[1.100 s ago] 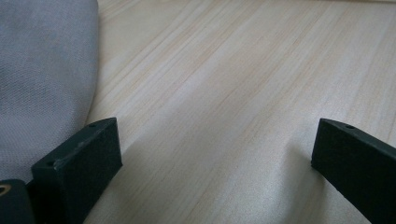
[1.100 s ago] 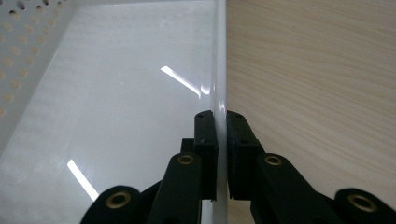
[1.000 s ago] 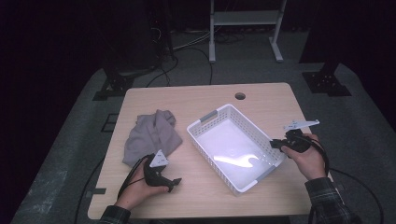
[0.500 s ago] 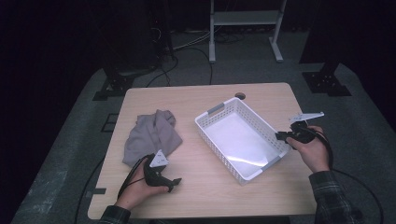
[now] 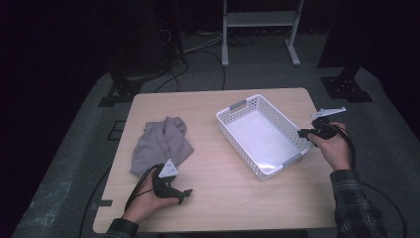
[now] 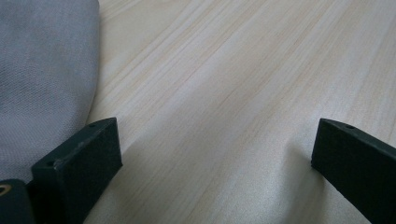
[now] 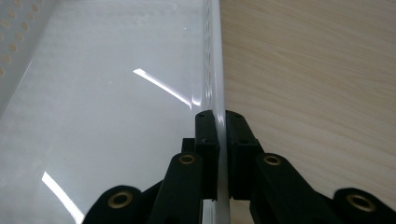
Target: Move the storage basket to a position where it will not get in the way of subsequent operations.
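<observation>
Basket (image 5: 237, 110) wall's clamped by the right hand-held gripper (image 5: 305, 134) for repositioning, left hand-held gripper (image 5: 184, 197) is parked wide apart; probably gets released next.

On the table (image 5: 223, 198), the cloth (image 5: 161, 146) lies left of the basket (image 5: 262, 134), well apart from it.

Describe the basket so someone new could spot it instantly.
On the wooden table, look right of centre: the white basket sits at an angle, empty, with the right gripper clamped on its rim. Unlike the soft grey cloth to its left, it is rigid, perforated plastic.
</observation>
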